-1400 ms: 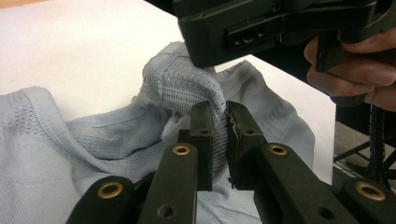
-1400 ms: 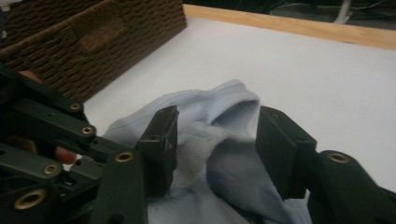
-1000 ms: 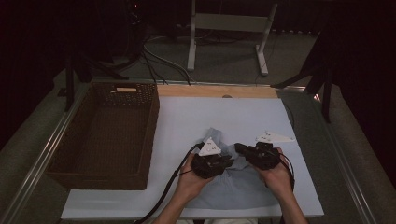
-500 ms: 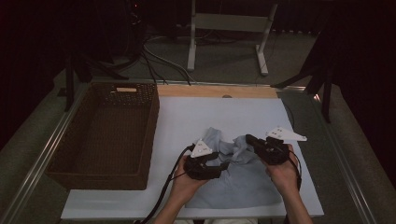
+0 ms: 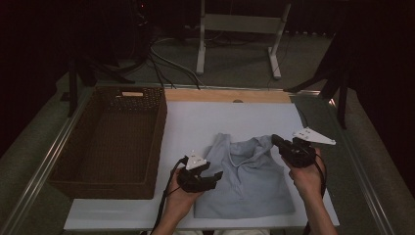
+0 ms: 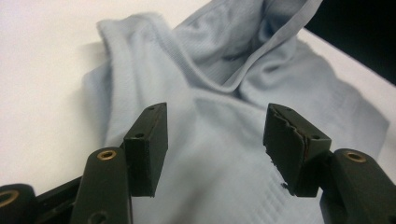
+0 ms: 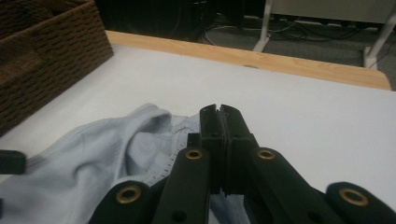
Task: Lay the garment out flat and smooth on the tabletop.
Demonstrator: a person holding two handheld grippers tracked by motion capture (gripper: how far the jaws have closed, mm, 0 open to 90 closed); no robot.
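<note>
A light blue shirt (image 5: 244, 183) lies spread on the white table cover (image 5: 195, 122), collar end toward the far side. My left gripper (image 5: 217, 176) rests at the shirt's left edge, pointing right. Its jaws have just been opening and stand apart, with the shirt (image 6: 224, 140) lying beneath and beyond them, not pinched. My right gripper (image 5: 275, 140) is at the shirt's far right corner, shut on the fabric and holding that corner slightly raised. In the right gripper view the jaws (image 7: 219, 114) are pressed together, with the shirt (image 7: 93, 158) trailing off to the left.
A dark wicker basket (image 5: 159, 132) stands on the left of the table, and its wall (image 7: 46, 60) is in the right gripper view. A wooden strip (image 5: 225, 95) runs along the far edge. Metal rails border the table; a white stand and cables are on the floor beyond.
The two hands have drawn apart, left gripper leftward and right gripper rightward, spreading the shirt wider. The left jaws have opened and let the fabric go. The right stays shut.
</note>
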